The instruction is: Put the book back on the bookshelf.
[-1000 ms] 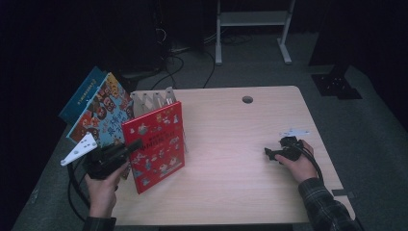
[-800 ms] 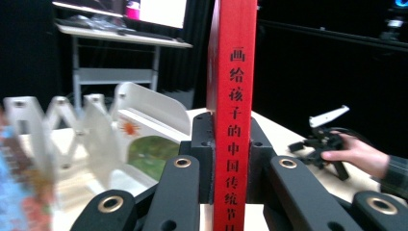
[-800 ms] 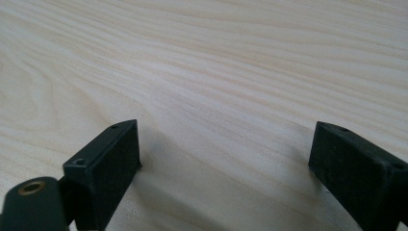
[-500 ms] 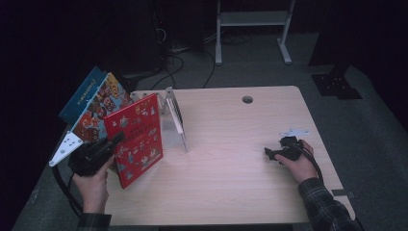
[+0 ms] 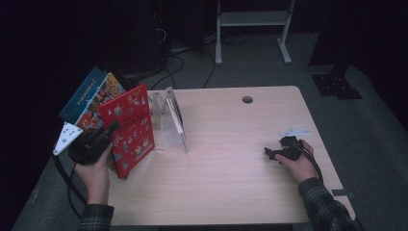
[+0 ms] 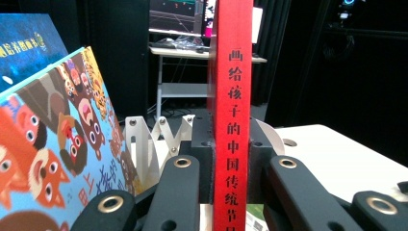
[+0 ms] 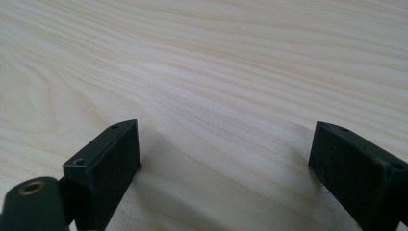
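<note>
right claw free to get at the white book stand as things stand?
Probably yes. The right claw is open and empty, resting on the table, and bare tabletop lies between it and the white book stand. The left claw holds the red book on the stand's far side.

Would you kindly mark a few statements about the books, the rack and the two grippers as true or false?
1. The left gripper is clamped on the spine of the red book. True.
2. The right gripper holds a book. False: its jaws stand open over bare table.
3. The red book lies flat on the table. False: it stands upright, tilted slightly.
4. A cartoon-animal book leans at the table's left end beside the red one. True.
5. The white rack is full of books. False: its slots look empty.
</note>
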`<act>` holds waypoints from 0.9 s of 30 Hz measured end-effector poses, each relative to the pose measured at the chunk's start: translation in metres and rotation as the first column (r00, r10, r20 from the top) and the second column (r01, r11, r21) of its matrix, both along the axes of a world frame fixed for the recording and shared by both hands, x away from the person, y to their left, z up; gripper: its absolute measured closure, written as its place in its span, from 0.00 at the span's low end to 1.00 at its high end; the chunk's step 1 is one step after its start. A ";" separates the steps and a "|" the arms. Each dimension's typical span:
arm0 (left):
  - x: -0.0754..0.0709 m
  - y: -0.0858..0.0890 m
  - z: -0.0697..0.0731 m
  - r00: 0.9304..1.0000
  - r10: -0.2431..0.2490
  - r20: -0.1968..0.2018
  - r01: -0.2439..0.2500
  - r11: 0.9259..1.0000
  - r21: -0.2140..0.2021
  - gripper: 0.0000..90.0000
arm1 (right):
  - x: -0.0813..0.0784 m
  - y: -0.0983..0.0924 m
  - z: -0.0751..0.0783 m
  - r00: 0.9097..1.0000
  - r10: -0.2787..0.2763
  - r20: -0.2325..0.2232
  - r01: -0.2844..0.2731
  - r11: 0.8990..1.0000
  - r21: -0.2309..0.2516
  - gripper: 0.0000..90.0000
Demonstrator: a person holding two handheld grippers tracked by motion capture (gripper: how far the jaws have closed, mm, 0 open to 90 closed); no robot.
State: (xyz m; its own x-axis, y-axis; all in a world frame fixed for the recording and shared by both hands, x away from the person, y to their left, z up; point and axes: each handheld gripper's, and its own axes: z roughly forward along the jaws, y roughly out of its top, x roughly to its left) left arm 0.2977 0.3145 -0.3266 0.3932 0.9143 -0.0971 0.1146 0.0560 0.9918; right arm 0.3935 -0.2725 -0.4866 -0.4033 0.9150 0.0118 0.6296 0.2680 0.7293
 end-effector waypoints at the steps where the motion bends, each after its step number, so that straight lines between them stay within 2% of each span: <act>1: 0.003 -0.001 0.000 1.000 0.003 -0.003 -0.003 1.000 0.000 0.89 | 0.000 0.000 0.000 1.000 0.000 0.000 0.000 1.000 0.000 0.11; 10: 0.027 -0.011 -0.001 0.999 0.048 -0.022 -0.048 0.999 0.009 0.89 | 0.000 0.000 0.000 1.000 0.000 0.000 0.000 1.000 0.000 0.11; 15: 0.044 -0.015 -0.001 0.997 0.074 -0.005 -0.074 0.997 0.002 0.89 | 0.001 0.000 0.000 1.000 0.001 0.000 -0.001 1.000 0.000 0.11; 20: 0.055 -0.018 -0.003 0.996 0.086 0.012 -0.086 0.996 0.007 0.89 | 0.001 0.000 0.000 1.000 -0.001 0.000 0.001 1.000 0.002 0.11; 22: 0.064 -0.018 -0.006 0.995 0.097 0.001 -0.097 0.995 0.009 0.89 | 0.001 0.000 0.000 1.000 -0.001 0.001 0.001 1.000 0.002 0.11; 27: 0.074 -0.017 -0.012 0.995 0.103 -0.009 -0.103 0.995 0.002 0.89 | 0.001 0.000 0.000 1.000 -0.001 0.001 0.001 1.000 0.002 0.11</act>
State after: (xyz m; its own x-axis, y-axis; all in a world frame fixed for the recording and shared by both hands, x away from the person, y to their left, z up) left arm 0.3718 0.2973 -0.3381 0.2963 0.9500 -0.0983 0.1169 0.0660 0.9909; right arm 0.3947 -0.2727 -0.4867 -0.4028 0.9152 0.0134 0.6292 0.2662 0.7303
